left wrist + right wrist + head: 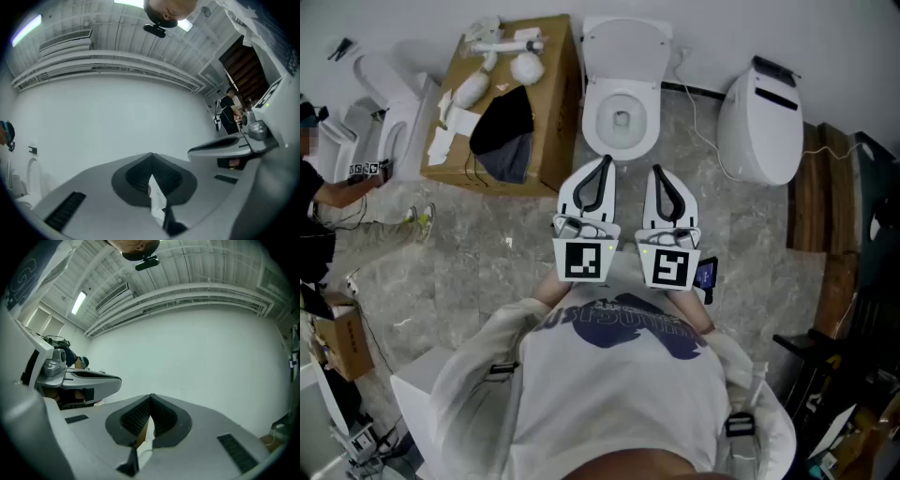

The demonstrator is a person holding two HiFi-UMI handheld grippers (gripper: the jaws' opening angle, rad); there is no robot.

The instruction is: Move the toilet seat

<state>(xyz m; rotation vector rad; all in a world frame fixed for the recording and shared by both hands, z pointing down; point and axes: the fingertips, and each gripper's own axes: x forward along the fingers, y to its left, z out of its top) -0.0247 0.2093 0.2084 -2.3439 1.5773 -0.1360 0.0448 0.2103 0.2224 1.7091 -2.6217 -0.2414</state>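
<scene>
Both grippers are empty & level, aimed at the wall, not the toilet. The left gripper [603,165] has its fingers [132,181] pressed together w/ nothing between; right gripper [150,401] is the same.

The toilet seat [622,148] sits on the bowl of the middle toilet [622,94], at the far edge of the floor [487,262] against the wall. The lid looks raised behind it.

To do this well, I'd say: tip one gripper down, spread its fingers before reaching, and take the seat's front lip, not the bowl rim. Pivot slowly about the hinge. Keep the other gripper clear.

Counts:
- 2 grippers
- 1 toilet ahead
- 1 more white toilet unit [759,127] to its right, prob. a 3rd one [389,131] by the left edge
- 1 big cardboard box [548,103], 1 small box [342,342]
</scene>
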